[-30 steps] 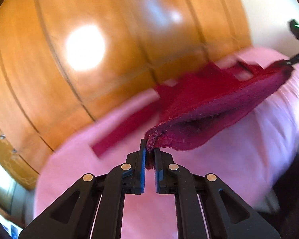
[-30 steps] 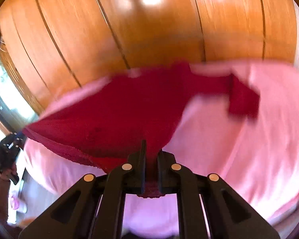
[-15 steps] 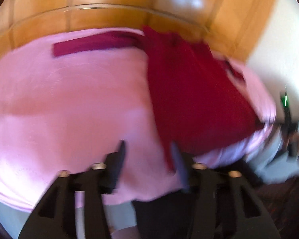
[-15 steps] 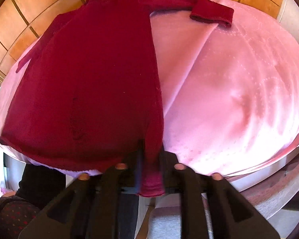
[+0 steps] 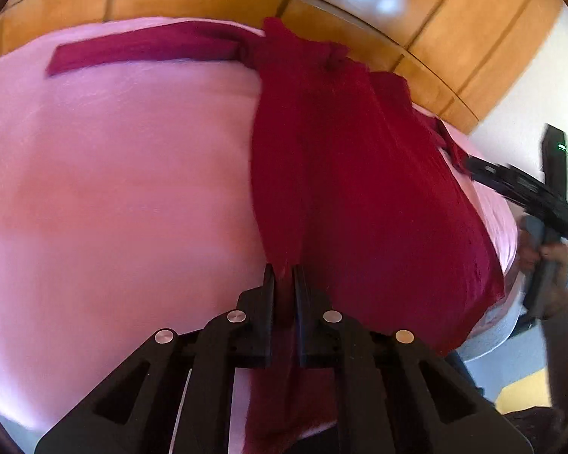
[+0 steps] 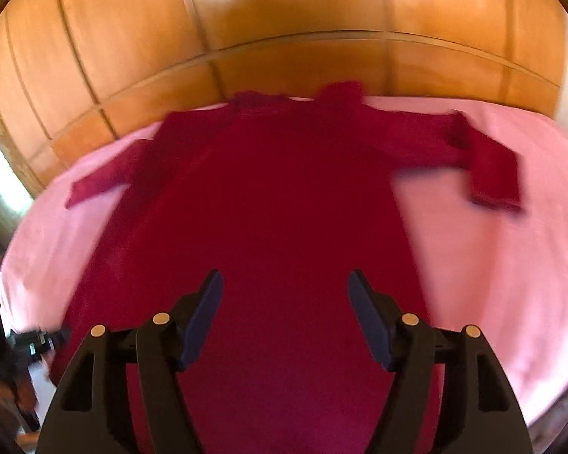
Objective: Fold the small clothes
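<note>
A dark red long-sleeved garment (image 5: 359, 174) lies spread on a pink sheet (image 5: 113, 170), one sleeve stretched to the far left. My left gripper (image 5: 283, 268) is closing, and its jaws pinch the garment's near left hem, which hangs down between them. In the right wrist view the garment (image 6: 276, 196) lies flat with both sleeves out, the right cuff folded back. My right gripper (image 6: 284, 276) is opening above the lower middle of the garment, nothing between its pads. The left wrist view shows it at the far right (image 5: 518, 189), held by a hand.
Wooden wall panels (image 6: 284, 19) rise right behind the far edge of the pink sheet (image 6: 492, 265). A white wall (image 5: 530, 94) stands at the right. The sheet's near edge drops off just below both grippers. The left gripper (image 6: 38, 336) shows blurred at the lower left.
The garment went from hanging between both grippers to lying flat. My left gripper opened, then closed on the near left hem. My right gripper let go of the hem and spread wide.
</note>
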Demonstrator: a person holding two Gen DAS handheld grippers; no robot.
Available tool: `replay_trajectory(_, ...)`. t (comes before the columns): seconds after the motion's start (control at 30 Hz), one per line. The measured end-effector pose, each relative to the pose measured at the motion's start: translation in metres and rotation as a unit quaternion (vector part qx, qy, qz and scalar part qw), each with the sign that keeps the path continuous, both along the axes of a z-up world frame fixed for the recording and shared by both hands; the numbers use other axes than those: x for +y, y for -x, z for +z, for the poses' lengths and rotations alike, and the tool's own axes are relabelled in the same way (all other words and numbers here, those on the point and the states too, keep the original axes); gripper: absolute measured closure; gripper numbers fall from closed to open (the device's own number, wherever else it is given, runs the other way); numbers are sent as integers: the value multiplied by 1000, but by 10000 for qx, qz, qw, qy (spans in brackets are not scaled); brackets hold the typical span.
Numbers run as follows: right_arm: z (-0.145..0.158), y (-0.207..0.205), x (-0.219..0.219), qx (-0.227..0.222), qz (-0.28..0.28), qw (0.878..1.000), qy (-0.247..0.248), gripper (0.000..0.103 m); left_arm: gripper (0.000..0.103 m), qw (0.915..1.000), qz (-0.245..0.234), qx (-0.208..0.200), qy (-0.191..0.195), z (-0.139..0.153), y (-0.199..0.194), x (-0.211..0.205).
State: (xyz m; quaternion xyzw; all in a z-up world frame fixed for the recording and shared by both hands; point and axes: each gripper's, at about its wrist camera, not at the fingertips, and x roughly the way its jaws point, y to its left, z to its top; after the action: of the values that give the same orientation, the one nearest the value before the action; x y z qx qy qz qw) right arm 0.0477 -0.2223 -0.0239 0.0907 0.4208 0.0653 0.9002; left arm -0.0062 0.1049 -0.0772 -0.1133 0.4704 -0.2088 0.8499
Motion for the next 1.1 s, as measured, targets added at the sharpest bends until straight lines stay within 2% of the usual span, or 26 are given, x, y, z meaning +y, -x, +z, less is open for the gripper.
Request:
replay_trajectory(0.07,-18,-23,18,-12,55,9996,288,35,90,9996,262,-48,89,5,3,15)
replay_trajectory(0.13,-38,-39,28,193,64,9992,343,35,53,9973,707,-41,215,7,2,44)
replay_trajectory(0.17,-47,-38,30,286,43,9990,338,34,51,9936,1112,-63,214,10,-5,64)
replay_trajectory(0.23,-60,-37,30,129,2,9989,445,29,50,9867,1626,-20,23,14,-21,91)
replay_trajectory(0.33,-66,-26,26,-179,76,9988,442,17,50,9692,2442,-30,-328,19,-61,132)
replay_trajectory(0.5,-69,-32,30,-73,288,9994,182,2,51,9463,3220,-91,-282,25,-144,183)
replay_trajectory(0.57,-67,-35,37,-39,278,9991,330,2,50,9459,3238,-57,-214,24,-179,192)
replay_trajectory(0.7,-63,-32,47,-13,274,9989,389,2,50,9463,3218,272,-179,11,-229,197)
replay_trajectory(0.77,-63,-32,48,-35,268,9987,434,2,51,9450,3223,351,-427,3,-248,198)
replay_trajectory(0.8,-63,-32,48,-52,264,9987,432,2,52,9470,3143,255,-615,1,-256,191)
replay_trajectory(0.83,-64,-32,48,-55,261,9987,431,2,72,9482,3075,186,-774,1,-259,186)
replay_trajectory(0.87,-64,-32,49,-56,259,9987,438,2,83,9474,3052,141,-954,2,-261,182)
replay_trajectory(0.93,-64,-31,49,-58,256,9986,449,2,99,9474,3060,-36,-941,11,-255,185)
replay_trajectory(1.0,-64,-32,51,-58,245,9986,462,2,101,9369,3323,-344,-1032,24,-238,202)
replay_trajectory(1.07,-64,-32,52,-59,245,9985,485,2,101,9242,3651,-452,-1028,34,-222,226)
replay_trajectory(1.1,-64,-32,52,-62,242,9985,492,2,101,9150,3827,-538,-1156,39,-212,239)
